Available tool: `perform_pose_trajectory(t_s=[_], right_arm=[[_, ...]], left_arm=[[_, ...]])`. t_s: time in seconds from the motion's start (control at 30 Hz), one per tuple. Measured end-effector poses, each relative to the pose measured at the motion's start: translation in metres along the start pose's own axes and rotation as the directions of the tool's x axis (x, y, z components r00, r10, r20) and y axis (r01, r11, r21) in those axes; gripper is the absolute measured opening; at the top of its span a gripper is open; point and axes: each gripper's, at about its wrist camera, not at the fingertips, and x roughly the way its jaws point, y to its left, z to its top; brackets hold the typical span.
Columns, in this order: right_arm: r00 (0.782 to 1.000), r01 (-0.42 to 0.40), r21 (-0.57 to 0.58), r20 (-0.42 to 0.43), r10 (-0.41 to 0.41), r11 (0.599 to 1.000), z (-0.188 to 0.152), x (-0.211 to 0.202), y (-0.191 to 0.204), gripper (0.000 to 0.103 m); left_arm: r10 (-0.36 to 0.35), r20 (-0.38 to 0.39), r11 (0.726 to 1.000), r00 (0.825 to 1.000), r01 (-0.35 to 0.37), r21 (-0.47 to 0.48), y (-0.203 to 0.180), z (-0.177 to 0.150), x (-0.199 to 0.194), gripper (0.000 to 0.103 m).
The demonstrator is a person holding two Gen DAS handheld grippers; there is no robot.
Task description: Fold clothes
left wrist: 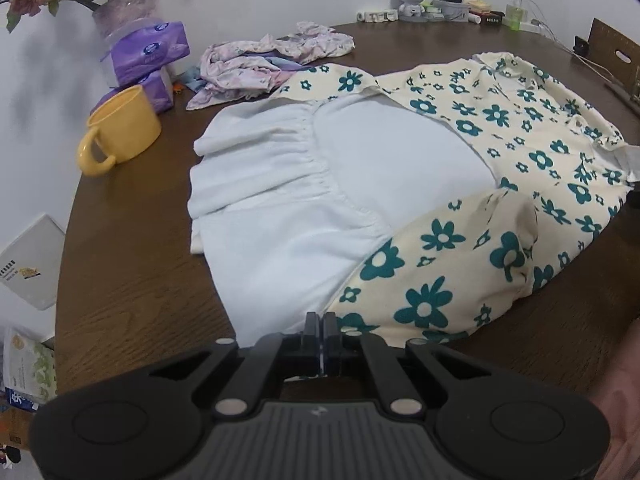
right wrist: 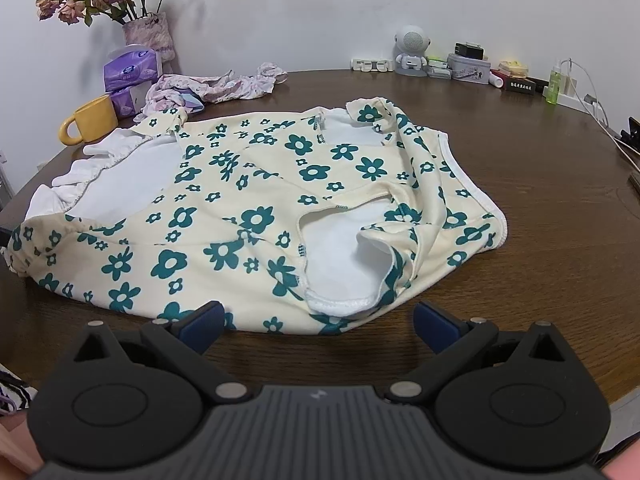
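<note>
A cream dress with teal flowers and a white lining (left wrist: 460, 184) lies spread on the brown table (left wrist: 132, 280). In the left wrist view my left gripper (left wrist: 321, 326) is shut at the dress's near hem; whether cloth is pinched between its fingers I cannot tell. The dress fills the right wrist view (right wrist: 256, 208), its sleeve opening (right wrist: 344, 264) turned up to show the white inside. My right gripper (right wrist: 318, 326) is open and empty, just in front of the dress's near edge.
A crumpled pink floral garment (left wrist: 264, 64) lies at the back. A yellow mug (left wrist: 120, 132), purple tissue packs (left wrist: 148, 52) and a vase of roses (right wrist: 148, 36) stand at the left. A white speaker figure (right wrist: 412, 50), boxes, bottles and cables line the back right.
</note>
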Motion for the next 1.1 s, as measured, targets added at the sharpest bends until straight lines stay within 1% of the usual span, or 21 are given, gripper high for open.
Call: perform_pose_trajectory(t_s=[0.03,0.07,0.13,0.17,0.2,0.23,0.27,0.33,0.37,0.5,0.57,0.67,0.73,0.77,0.83,0.9,0.97,1.03,1.07,1.1], right_arm=[[1.0,0.0,-0.001,0.001,0.0,1.0,0.0,-0.001,-0.001,0.102],[1.0,-0.001,-0.004,0.005,0.001,1.0,0.0,-0.002,-0.001,0.102],[1.0,-0.005,-0.009,0.014,0.005,1.0,0.002,-0.006,-0.004,0.102],[1.0,-0.005,-0.012,0.021,0.006,1.0,0.003,-0.009,-0.006,0.102],[1.0,-0.004,-0.017,0.028,0.004,1.0,0.004,-0.012,-0.008,0.102],[0.999,-0.001,-0.023,0.035,0.002,1.0,0.005,-0.015,-0.009,0.103],[0.999,0.002,-0.03,0.042,-0.001,1.0,0.005,-0.017,-0.012,0.103],[0.999,0.004,-0.041,0.052,-0.002,0.999,0.007,-0.021,-0.016,0.103],[0.998,0.001,-0.049,0.055,0.002,0.999,0.008,-0.023,-0.018,0.103],[0.999,-0.013,-0.094,0.051,0.018,0.996,0.01,-0.027,-0.024,0.103],[0.999,-0.002,-0.116,0.035,0.006,0.993,0.011,-0.028,-0.026,0.103],[1.0,0.008,-0.131,0.006,-0.007,0.991,0.011,-0.025,-0.032,0.103],[1.0,0.001,-0.143,-0.01,-0.002,0.99,0.011,-0.023,-0.036,0.103],[1.0,-0.002,-0.159,-0.013,0.0,0.987,0.011,-0.023,-0.038,0.103],[1.0,-0.001,-0.211,-0.014,-0.003,0.977,0.012,-0.022,-0.042,0.103],[1.0,0.002,-0.296,-0.012,-0.006,0.955,0.014,-0.022,-0.047,0.103],[1.0,0.003,-0.386,-0.017,-0.01,0.923,0.018,-0.021,-0.05,0.102],[0.999,-0.005,-0.489,-0.044,-0.019,0.872,0.025,-0.018,-0.051,0.099],[0.998,-0.021,-0.532,-0.067,-0.018,0.846,0.028,-0.015,-0.05,0.091],[0.995,-0.045,-0.569,-0.095,-0.011,0.821,0.032,-0.012,-0.05,0.081]], left_arm=[[0.004,0.004,1.0,1.0,-0.004,-0.01,0.0,-0.001,-0.001,0.002],[0.014,0.017,1.0,1.0,-0.014,-0.024,-0.001,-0.001,-0.005,0.009],[0.044,0.089,0.997,0.995,-0.039,-0.062,-0.002,-0.002,-0.019,0.03],[0.059,0.132,0.996,0.989,-0.049,-0.078,-0.004,-0.003,-0.028,0.058],[0.067,0.178,0.995,0.982,-0.053,-0.08,-0.009,-0.006,-0.037,0.077],[0.074,0.223,0.995,0.972,-0.057,-0.083,-0.014,-0.008,-0.046,0.082],[0.081,0.267,0.995,0.96,-0.061,-0.085,-0.018,-0.011,-0.055,0.085],[0.072,0.309,0.996,0.948,-0.051,-0.075,-0.032,-0.015,-0.066,0.087],[0.065,0.324,0.996,0.944,-0.045,-0.071,-0.039,-0.018,-0.07,0.091],[0.042,0.339,0.998,0.94,-0.021,-0.066,-0.067,-0.026,-0.075,0.093],[0.037,0.331,0.996,0.943,-0.006,-0.093,-0.078,-0.03,-0.071,0.093],[0.01,0.306,0.989,0.952,0.036,-0.144,-0.086,-0.035,-0.058,0.093],[0.011,0.276,0.987,0.961,0.033,-0.155,-0.089,-0.034,-0.05,0.093],[0.023,0.259,0.988,0.966,0.017,-0.151,-0.091,-0.032,-0.047,0.093],[0.049,0.243,0.99,0.969,-0.016,-0.137,-0.091,-0.032,-0.044,0.093],[0.071,0.238,0.993,0.969,-0.045,-0.113,-0.093,-0.029,-0.042,0.092],[0.09,0.23,0.996,0.969,-0.08,-0.05,-0.096,-0.027,-0.04,0.089],[0.095,0.217,0.995,0.972,-0.102,0.019,-0.099,-0.024,-0.037,0.076],[0.092,0.206,0.993,0.974,-0.106,0.055,-0.1,-0.022,-0.035,0.067],[0.09,0.196,0.99,0.977,-0.109,0.092,-0.101,-0.021,-0.034,0.062]])
